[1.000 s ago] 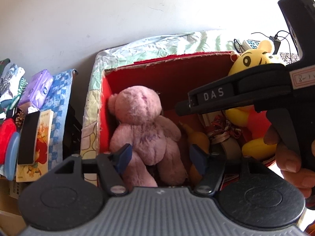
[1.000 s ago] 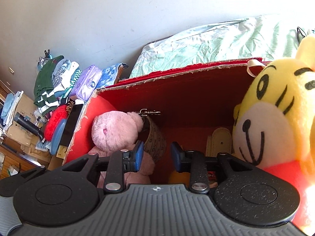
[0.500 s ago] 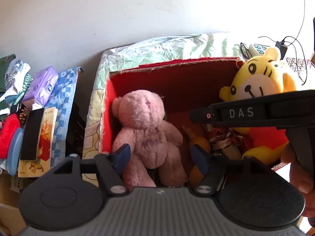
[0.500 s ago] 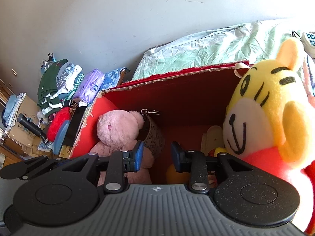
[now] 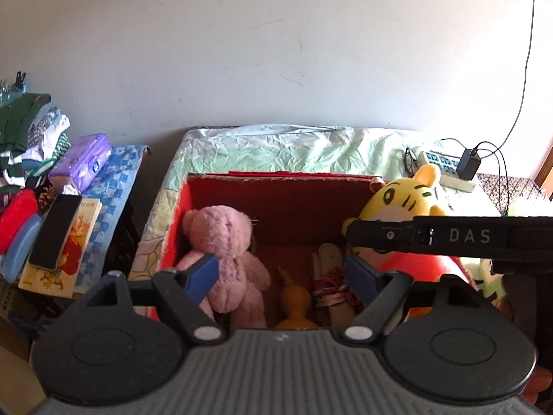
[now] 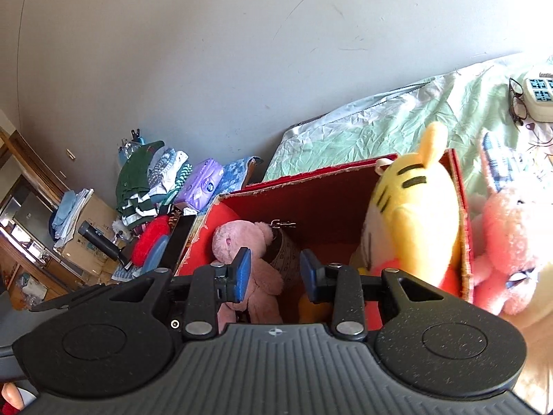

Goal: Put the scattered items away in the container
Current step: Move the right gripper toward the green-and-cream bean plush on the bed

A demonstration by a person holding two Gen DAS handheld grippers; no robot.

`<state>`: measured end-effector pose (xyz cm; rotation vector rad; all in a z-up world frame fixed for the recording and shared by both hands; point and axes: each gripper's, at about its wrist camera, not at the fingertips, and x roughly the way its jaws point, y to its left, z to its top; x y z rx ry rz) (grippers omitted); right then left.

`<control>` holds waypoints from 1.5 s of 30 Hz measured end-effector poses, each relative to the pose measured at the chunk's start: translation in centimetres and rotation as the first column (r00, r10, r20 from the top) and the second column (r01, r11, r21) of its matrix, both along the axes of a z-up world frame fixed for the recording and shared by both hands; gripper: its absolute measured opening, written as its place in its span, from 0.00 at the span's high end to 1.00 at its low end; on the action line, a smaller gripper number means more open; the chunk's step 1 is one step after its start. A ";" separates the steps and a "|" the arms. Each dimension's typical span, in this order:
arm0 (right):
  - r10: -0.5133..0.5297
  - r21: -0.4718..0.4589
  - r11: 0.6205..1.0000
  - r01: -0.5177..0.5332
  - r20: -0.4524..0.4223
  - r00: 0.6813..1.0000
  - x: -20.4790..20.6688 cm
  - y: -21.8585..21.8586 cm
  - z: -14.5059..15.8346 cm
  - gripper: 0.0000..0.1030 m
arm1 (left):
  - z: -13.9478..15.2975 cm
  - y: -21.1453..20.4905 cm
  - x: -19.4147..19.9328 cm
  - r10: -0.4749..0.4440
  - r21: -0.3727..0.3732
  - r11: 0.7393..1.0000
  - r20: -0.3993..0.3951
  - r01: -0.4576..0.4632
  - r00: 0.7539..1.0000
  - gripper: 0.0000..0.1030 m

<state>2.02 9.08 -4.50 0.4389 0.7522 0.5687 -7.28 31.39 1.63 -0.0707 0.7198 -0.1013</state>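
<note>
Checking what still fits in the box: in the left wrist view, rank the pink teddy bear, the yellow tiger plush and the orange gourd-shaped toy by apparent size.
1. pink teddy bear
2. yellow tiger plush, partly hidden by the other tool, so its rank against the bear is unsure
3. orange gourd-shaped toy, clearly smallest

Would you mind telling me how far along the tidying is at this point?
Mostly done: the pink bear, the yellow tiger and a yellow duck already sit in the red box. Nothing is in hand; the left gripper, whose jaws have just been opening, and the right gripper are both empty. Left: a pink plush rabbit lies outside, right of the box.
</note>
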 end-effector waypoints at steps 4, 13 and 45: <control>-0.041 0.019 0.999 0.040 0.053 0.998 -1.6 -5.3 1.2 0.59 | 1.2 -3.5 -1.6 -0.056 -0.030 0.998 0.051 0.058 0.997 0.20; -0.246 -0.046 0.968 0.248 0.058 0.968 -4.0 -18.3 0.5 0.51 | 0.7 -16.2 -3.5 -0.296 -0.147 0.939 0.107 0.310 0.949 0.15; -0.252 -0.094 0.967 0.235 -0.256 0.933 1.5 -30.7 -9.4 0.46 | -11.0 -33.5 3.3 -0.511 -0.163 0.857 -0.162 0.488 0.844 0.16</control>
